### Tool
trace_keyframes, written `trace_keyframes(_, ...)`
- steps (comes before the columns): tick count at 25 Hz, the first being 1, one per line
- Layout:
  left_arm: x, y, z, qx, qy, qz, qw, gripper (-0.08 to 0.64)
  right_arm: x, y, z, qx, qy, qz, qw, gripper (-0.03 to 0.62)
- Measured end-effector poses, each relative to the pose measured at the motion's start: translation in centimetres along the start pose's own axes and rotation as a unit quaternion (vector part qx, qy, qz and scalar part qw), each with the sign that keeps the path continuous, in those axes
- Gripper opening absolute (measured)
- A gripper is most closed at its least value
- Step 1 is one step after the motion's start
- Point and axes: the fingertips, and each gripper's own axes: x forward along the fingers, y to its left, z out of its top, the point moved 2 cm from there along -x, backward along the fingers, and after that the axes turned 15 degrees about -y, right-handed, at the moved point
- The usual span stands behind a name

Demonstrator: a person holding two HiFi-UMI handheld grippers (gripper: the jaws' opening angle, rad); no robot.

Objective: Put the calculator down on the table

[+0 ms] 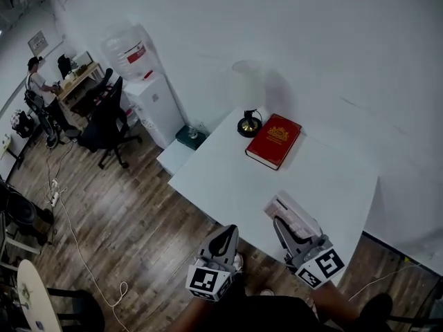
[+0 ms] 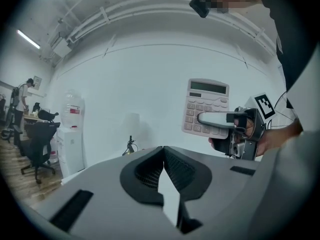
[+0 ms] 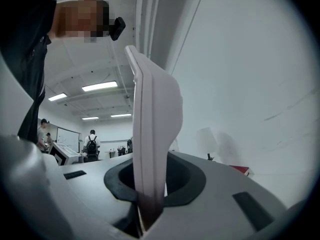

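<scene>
Gripping calculator point(image 1: 294, 211) upright w/ R tongs point(image 1: 278, 221), L tongs point(image 1: 230, 231) clenched empty, over white table point(image 1: 228, 178) edge

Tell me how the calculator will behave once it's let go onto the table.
The calculator looks like a rigid plastic slab, so it should stay stiff. It is probably light, since the right gripper alone carries it. Thin and held upright, it would likely tip flat if released on edge. On the smooth white table it may slide easily.

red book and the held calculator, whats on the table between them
Nothing: in the head view only bare white table separates the red book from the calculator.
</scene>
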Motion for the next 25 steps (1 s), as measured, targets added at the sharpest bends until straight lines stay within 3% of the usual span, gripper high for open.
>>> trace_keyframes(7,5.3,5.4,-0.6,0.002,0.007,-0.049,0.9988,0.020,4.8,-2.8,-2.8,0.017,0.007,-0.056,0.998,0.087)
trace_keyframes(11,7.3,7.0,-2.0,-0.011,0.026,-0.088,0.9957,0.020,6.4,-3.5,-4.2,0.018,0.011,-0.074,0.997,0.087)
trace_keyframes(14,9.1,8.2,-2.0,-0.040,0.030,-0.096,0.9941,0.020,7.2,-4.2,-4.6,0.016,0.009,-0.093,0.996,0.087)
trace_keyframes(20,12.0,7.6,-2.9,-0.041,0.022,-0.158,0.9863,0.020,6.3,-5.7,-5.2,-0.002,0.016,-0.134,0.991,0.087)
trace_keyframes(25,13.4,6.6,-4.1,-0.053,0.034,-0.177,0.9821,0.020,3.5,-7.2,-4.7,-0.020,0.000,-0.178,0.984,0.087)
